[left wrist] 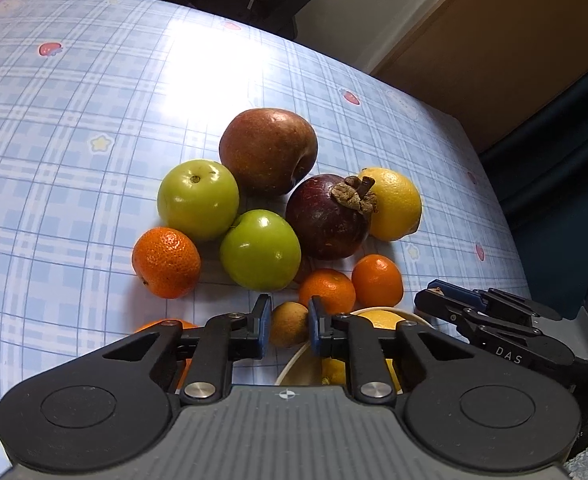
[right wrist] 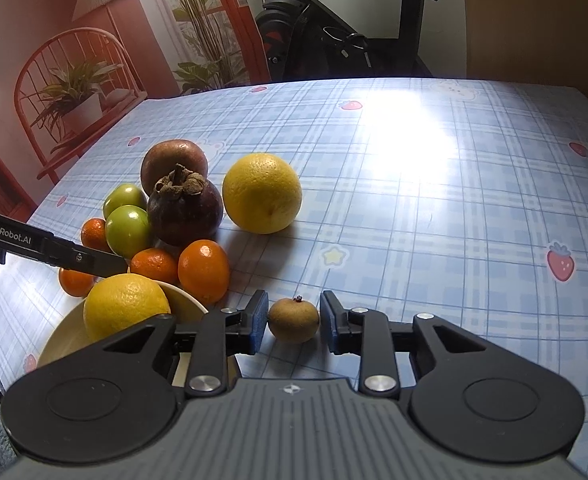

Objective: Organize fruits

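A: While the right gripper (right wrist: 293, 320) brackets the small brown fruit (right wrist: 294, 321), is it held?

B: Not yet; fingers (right wrist: 259, 318) stand apart beside it, on the counter (right wrist: 434, 200) near the bowl (right wrist: 188, 304).

A: The left gripper (left wrist: 290, 322)?

B: Narrowly open, empty, farther.

A home: checked tablecloth (right wrist: 434, 184) with strawberry prints, exercise bike (right wrist: 334, 32) behind (and a plant-and-lamp wall backdrop (right wrist: 106, 20)).

bright glare washes the tablecloth (right wrist: 414, 152) centre, fruit shadows soft, fisheye bending edges, focus sharp
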{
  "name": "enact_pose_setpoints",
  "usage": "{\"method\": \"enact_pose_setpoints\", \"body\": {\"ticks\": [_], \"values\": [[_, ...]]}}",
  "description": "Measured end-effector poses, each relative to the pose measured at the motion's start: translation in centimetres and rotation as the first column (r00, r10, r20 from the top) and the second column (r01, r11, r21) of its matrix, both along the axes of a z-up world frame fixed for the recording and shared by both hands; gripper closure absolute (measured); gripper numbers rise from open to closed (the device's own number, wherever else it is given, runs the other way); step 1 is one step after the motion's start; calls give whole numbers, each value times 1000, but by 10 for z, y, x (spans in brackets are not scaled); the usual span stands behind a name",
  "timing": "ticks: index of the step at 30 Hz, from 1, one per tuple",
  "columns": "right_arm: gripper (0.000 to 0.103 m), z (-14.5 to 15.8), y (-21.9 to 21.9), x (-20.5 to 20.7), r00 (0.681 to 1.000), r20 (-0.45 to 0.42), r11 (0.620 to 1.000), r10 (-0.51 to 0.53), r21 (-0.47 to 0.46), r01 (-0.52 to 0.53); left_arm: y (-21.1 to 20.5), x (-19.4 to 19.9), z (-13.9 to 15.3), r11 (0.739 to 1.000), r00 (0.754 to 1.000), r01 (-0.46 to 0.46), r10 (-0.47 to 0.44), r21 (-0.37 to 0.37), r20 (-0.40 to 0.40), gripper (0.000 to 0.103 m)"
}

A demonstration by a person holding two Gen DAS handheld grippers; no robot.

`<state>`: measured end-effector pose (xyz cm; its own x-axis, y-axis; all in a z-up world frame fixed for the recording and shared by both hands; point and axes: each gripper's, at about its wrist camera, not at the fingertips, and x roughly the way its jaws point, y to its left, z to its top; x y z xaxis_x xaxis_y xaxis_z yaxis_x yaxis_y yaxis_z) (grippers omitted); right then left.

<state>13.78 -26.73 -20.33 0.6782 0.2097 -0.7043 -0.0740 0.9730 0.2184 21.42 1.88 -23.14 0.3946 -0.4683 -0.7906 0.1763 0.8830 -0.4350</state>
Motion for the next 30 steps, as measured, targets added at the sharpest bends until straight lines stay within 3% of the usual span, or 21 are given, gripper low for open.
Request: {"method": "enact_pose_setpoints", "body": {"ticks": [4, 8, 12, 18, 24, 30], "values": [[71, 1, 3, -2, 1000, -1, 1000, -1, -15, 0, 1, 1, 6, 1000, 1000, -1, 1, 13, 12, 92], [71, 1, 4, -4, 1000, -12, 1000, 7, -13, -7, 4, 3, 5, 1000, 1000, -8, 8, -3, -4, 90], [71, 0, 3, -7, 1000, -14, 1000, 4, -5, -4, 7, 1, 2, 1000, 999, -11, 10, -18, -31, 75], [73, -1, 3, -8, 1000, -20, 1000, 8, 4, -8, 13, 0, -6, 998, 998, -38, 35, -55, -58, 69], [74, -1, 4, -8, 1000, -16, 1000, 6, 21, -6, 11, 2, -6, 996, 998, -40, 36, -74, -53, 77], [74, 2, 2, -12, 1000, 5, 999, -11, 35, 11, 13, -2, 0, 998, 999, -44, 43, -49, -22, 77]]}}
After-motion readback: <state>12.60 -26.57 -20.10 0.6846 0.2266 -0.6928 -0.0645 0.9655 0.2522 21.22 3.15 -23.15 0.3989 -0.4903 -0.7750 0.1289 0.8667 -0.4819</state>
